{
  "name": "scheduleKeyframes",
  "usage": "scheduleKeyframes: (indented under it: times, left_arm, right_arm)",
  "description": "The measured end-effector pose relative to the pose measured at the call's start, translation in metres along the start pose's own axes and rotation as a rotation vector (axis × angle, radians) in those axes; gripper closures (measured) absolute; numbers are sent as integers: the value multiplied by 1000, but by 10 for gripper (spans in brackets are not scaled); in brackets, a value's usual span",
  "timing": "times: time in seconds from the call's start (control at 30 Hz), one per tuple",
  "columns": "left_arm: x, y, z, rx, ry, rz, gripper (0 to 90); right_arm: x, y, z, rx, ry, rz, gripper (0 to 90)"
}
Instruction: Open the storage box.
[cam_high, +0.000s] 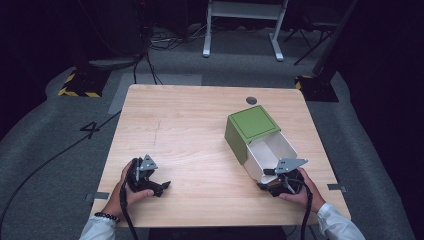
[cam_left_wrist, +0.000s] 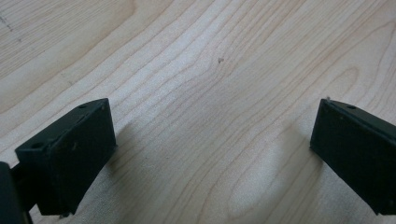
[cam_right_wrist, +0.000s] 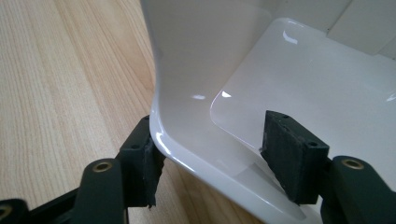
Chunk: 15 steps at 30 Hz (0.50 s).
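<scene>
On the table, high view: a green box (cam_high: 250, 131) sits right of centre on the wooden table (cam_high: 190, 125), with its white drawer (cam_high: 272, 152) pulled partway out toward the person.
Right gripper, high view: the right gripper (cam_high: 270, 176) is parked at the drawer's near edge, held by the right hand (cam_high: 300, 189).
Left gripper, high view: the left gripper (cam_high: 159, 186) is resting well apart from the box, on the near left of the table.
Left gripper view: just bare wood grain (cam_left_wrist: 210, 93) is seen between the two black jaws, which are spread wide with nothing between them.
Right gripper view: the drawer's front wall (cam_right_wrist: 196, 121) is clamped, one jaw outside by the rounded corner and one inside on the glossy floor side. So the right gripper is closed on the drawer wall.
Step in hand, probably: sliding the drawer along the box, pulled or pushed, can't be told which.
Doing it well: the pull should be kept straight along the drawer's own line and level, so the thin wall isn't twisted. The grip is near a corner, so skewing is likely.
Extra tip: the box could be steadied with the idle left gripper if it starts to slide.
</scene>
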<state>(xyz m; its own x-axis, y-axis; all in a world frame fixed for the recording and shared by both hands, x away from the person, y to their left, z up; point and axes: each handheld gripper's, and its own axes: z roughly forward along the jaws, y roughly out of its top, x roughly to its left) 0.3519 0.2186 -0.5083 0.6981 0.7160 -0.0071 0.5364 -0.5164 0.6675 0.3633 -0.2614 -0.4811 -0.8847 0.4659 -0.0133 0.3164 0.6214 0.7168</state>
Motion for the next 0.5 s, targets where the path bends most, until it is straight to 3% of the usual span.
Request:
scheduleKeyframes:
  times: [0.5]
  left_arm:
    - [0,0,0,0,1,-1,3]
  right_arm:
    - [4,-3,-1,15,4,-4,399]
